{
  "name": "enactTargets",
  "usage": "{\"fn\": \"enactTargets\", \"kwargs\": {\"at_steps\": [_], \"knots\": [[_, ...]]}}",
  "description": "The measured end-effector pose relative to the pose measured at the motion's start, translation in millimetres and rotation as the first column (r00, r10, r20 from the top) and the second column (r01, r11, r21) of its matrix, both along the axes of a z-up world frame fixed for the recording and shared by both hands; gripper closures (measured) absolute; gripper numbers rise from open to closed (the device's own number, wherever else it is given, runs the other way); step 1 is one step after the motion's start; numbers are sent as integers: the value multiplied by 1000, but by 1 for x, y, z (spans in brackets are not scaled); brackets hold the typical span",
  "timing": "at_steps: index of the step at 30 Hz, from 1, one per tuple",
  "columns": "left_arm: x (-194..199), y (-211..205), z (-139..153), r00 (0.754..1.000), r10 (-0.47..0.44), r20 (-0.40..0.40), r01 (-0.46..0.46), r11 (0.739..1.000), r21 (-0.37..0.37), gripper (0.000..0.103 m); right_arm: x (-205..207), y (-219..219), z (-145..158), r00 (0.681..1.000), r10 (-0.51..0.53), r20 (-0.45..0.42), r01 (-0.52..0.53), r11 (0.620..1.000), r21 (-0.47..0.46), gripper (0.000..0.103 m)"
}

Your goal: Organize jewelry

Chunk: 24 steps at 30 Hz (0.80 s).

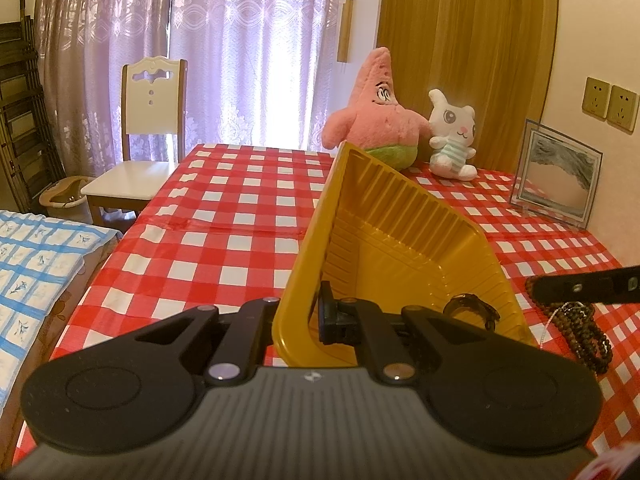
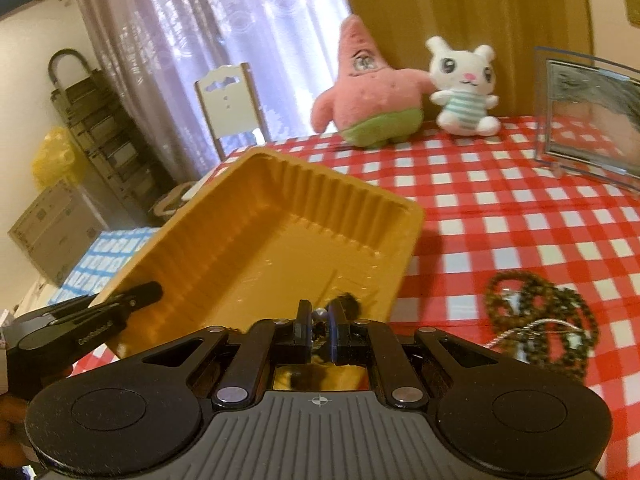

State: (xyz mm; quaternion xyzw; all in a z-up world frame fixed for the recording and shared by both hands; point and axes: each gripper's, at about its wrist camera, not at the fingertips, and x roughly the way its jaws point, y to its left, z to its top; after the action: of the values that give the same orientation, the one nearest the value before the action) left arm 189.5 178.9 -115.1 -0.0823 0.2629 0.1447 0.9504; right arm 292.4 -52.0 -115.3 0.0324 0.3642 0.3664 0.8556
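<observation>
A yellow ribbed plastic tray [image 1: 400,236] is tilted up on the red-checked table; my left gripper [image 1: 304,320] is shut on its near rim. A dark watch or bracelet [image 1: 472,309] lies in the tray's low corner. In the right wrist view the tray [image 2: 256,240] is lifted at the left, with the left gripper [image 2: 132,298] on its edge. My right gripper [image 2: 319,336] is nearly shut on a small dark jewelry piece [image 2: 347,305] at the tray's near rim. A brown bead necklace with a silver chain [image 2: 540,320] lies on the table to the right; it also shows in the left wrist view [image 1: 576,328].
A pink starfish plush [image 1: 376,108] and a white bunny plush [image 1: 454,136] sit at the table's far side. A glass picture frame [image 1: 556,172] stands at the right by the wall. A white chair [image 1: 148,136] stands beyond the far left corner. A bed [image 1: 36,260] lies left.
</observation>
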Motion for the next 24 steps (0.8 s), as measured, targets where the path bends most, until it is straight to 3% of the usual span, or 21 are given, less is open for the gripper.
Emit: {"fn": "enactTargets", "kwargs": {"at_steps": [15, 24], "knots": [[4, -3, 2, 1000, -3, 0, 3, 1000, -7, 97, 10, 55, -28, 997, 58, -45, -59, 998, -26, 95], [5, -5, 2, 1000, -3, -2, 3, 1000, -4, 97, 8, 52, -25, 996, 60, -59, -59, 998, 7, 92]]}}
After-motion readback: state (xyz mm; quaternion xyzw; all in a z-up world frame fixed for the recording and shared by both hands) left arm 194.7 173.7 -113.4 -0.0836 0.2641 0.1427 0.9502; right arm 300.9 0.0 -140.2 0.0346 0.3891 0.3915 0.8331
